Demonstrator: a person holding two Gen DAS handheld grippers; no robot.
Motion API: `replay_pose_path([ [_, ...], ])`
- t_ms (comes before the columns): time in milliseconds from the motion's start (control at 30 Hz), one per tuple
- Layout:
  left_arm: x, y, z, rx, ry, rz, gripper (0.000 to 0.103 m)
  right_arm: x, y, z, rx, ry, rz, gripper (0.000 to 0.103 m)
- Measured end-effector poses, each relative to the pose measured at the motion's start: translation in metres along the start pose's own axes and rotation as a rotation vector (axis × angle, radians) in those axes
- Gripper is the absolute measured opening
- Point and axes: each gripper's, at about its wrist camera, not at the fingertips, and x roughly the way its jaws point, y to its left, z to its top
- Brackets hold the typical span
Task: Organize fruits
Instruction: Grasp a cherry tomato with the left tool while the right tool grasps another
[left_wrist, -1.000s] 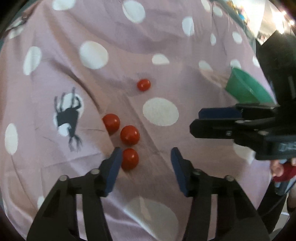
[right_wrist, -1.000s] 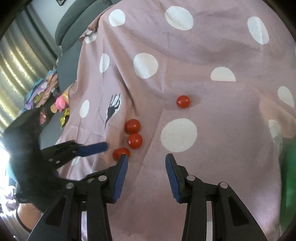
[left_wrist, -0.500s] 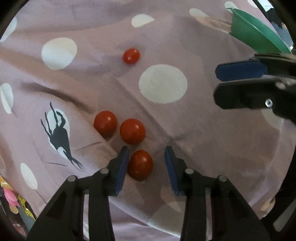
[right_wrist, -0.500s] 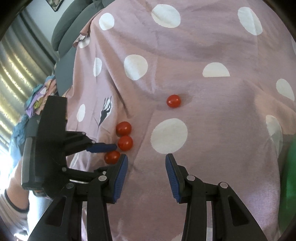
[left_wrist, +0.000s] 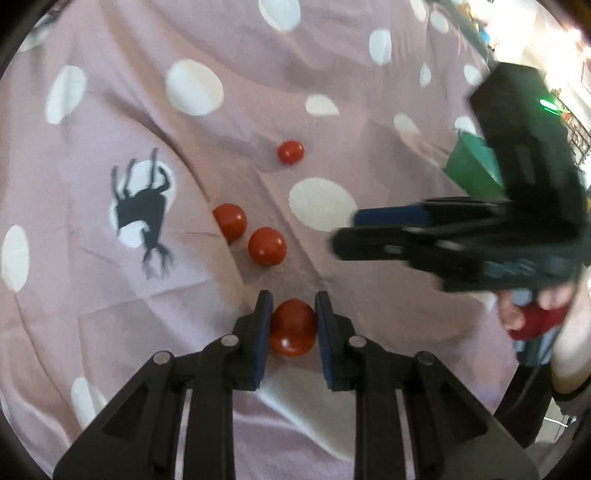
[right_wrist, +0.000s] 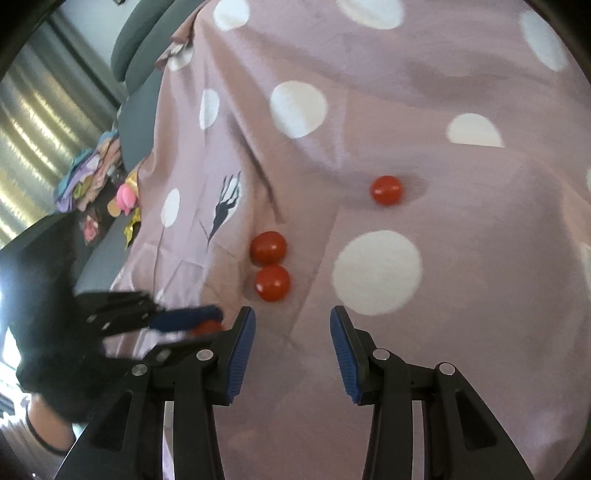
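Observation:
Several red tomatoes lie on a mauve polka-dot cloth (left_wrist: 110, 277). My left gripper (left_wrist: 293, 317) is shut on one tomato (left_wrist: 293, 326), its jaws pressed against both sides. Two tomatoes (left_wrist: 266, 245) (left_wrist: 229, 221) lie together just beyond it, and a smaller one (left_wrist: 290, 152) lies farther off. My right gripper (right_wrist: 292, 332) is open and empty above the cloth; the pair (right_wrist: 272, 282) (right_wrist: 268, 247) lies just ahead of it to the left and the single tomato (right_wrist: 386, 190) to the right. The left gripper (right_wrist: 207, 321) shows at lower left with the held tomato (right_wrist: 207, 328) partly hidden.
A green bowl (left_wrist: 474, 168) stands at the right, partly hidden behind the right gripper (left_wrist: 369, 229). A black deer print (left_wrist: 142, 212) marks the cloth on the left. A grey sofa (right_wrist: 147, 48) and a pile of coloured things (right_wrist: 96, 173) lie past the cloth's left edge.
My left gripper closed its jaws on the nearest tomato, which now sits apart from the other two. The right gripper stayed open and moved little.

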Motion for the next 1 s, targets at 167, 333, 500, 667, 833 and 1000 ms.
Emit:
replay_pose_path([
  [167, -0.020, -0.003, -0.007, -0.041, -0.038, -0.053, 0.023, 0.030, 0.016, 0.016, -0.058, 0.052, -0.016, 0.043],
  [333, -0.017, -0.011, -0.004, -0.031, -0.039, -0.061, 0.023, 0.054, 0.023, 0.024, -0.094, 0.107, -0.061, 0.043],
  [500, -0.024, -0.011, -0.006, -0.037, -0.039, -0.065, 0.023, 0.061, 0.029, 0.025, -0.156, 0.122, -0.107, 0.033],
  [667, -0.029, -0.013, -0.007, -0.047, -0.047, -0.071, 0.023, 0.047, 0.025, 0.023, -0.143, 0.085, -0.135, 0.031],
  [833, -0.035, -0.021, -0.002, -0.042, -0.067, -0.090, 0.023, 0.002, 0.016, 0.013, -0.089, -0.001, -0.129, 0.031],
  [1000, -0.038, -0.044, 0.011, -0.024, -0.090, -0.116, 0.023, -0.055, 0.001, -0.013, -0.005, -0.116, -0.152, 0.031],
])
